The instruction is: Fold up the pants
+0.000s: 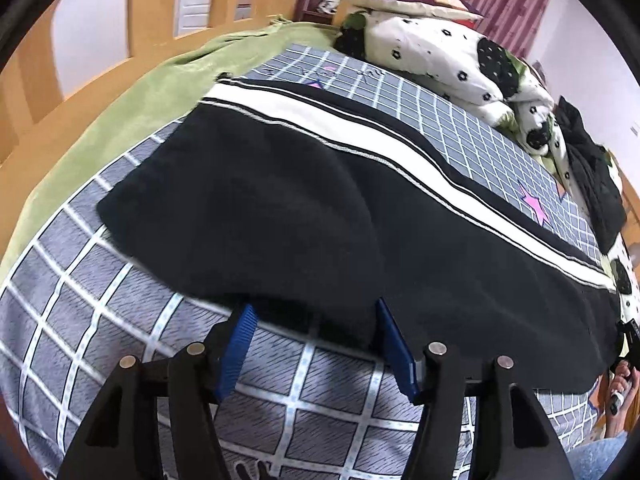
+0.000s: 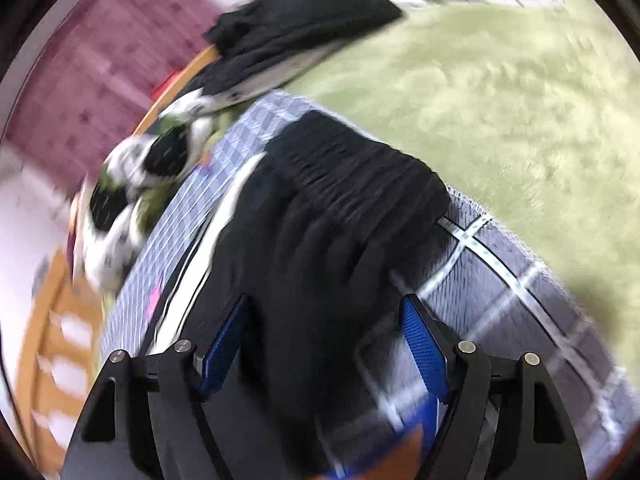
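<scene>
The black pants [image 1: 320, 208] lie flat on the bed's grey checked sheet [image 1: 100, 300], long axis running left to right, with a white side stripe [image 1: 360, 148] along the far edge. The left claw [image 1: 316, 344] stands apart over the near hem, gripping nothing. The right claw [image 2: 328, 344] is also apart, with the gathered waistband [image 2: 352, 184] beyond it; that view is motion-blurred. A spotted duvet [image 1: 440, 52] is bunched at the far side.
</scene>
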A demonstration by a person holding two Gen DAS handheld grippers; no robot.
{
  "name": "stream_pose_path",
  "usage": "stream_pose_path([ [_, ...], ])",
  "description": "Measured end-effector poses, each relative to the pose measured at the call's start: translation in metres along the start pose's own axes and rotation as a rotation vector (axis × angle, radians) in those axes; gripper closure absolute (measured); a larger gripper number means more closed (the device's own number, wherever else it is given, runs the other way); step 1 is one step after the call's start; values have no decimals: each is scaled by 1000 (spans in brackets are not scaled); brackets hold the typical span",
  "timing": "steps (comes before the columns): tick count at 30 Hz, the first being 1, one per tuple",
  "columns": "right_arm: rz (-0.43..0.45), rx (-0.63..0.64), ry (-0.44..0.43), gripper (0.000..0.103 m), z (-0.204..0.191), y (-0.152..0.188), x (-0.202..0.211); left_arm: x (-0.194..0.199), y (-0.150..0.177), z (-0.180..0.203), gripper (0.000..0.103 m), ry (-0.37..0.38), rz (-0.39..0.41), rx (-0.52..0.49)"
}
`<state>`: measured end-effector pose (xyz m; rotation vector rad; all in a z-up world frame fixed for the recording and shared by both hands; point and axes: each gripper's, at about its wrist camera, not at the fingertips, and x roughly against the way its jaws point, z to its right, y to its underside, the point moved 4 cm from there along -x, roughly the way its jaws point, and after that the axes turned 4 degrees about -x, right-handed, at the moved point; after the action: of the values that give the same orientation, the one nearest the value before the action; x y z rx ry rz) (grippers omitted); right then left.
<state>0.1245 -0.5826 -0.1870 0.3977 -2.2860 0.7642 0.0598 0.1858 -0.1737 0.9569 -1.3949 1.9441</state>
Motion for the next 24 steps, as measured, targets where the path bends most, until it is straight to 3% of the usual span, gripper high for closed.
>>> stream_pose_path([
  [1, -1, -27, -7, 43, -2, -4, -6, 1, -1, 1, 43, 0, 9, 8],
  [2, 3, -26, 15, 50, -7, -10, -10, 6, -1, -3, 43, -4, 26, 20],
  [3, 11, 4, 54, 66, -13, -14, -13, 9, -2, -5, 43, -6, 44, 30],
  [5, 60, 139, 70, 72, -34, -29, -3, 18, -5, -12, 43, -27, 81, 57],
  [8, 135, 172, -49, 72, -49, -53, 27, 28, -6, -26, 37, -35, 115, 80],
  [11, 151, 233, 62, 63, -48, -56, 23, 17, -4, -43, 36, 11, 67, 146],
  [13, 38, 282, 183, 58, -39, -44, 4, 5, -2, -55, 36, 11, 30, 204],
  [15, 22, 314, 253, 58, -29, -36, 2, -6, 0, -65, 36, 52, 19, 266],
  [18, 56, 336, 254, 51, -15, -26, 29, -24, -1, -69, 36, 136, 18, 332],
  [22, 66, 340, 274, 50, -11, -14, 64, -44, -22, -69, 39, 124, 59, 357],
  [24, 79, 331, 280, 49, -7, -8, 82, -53, -31, -73, 69, 77, 50, 381],
])
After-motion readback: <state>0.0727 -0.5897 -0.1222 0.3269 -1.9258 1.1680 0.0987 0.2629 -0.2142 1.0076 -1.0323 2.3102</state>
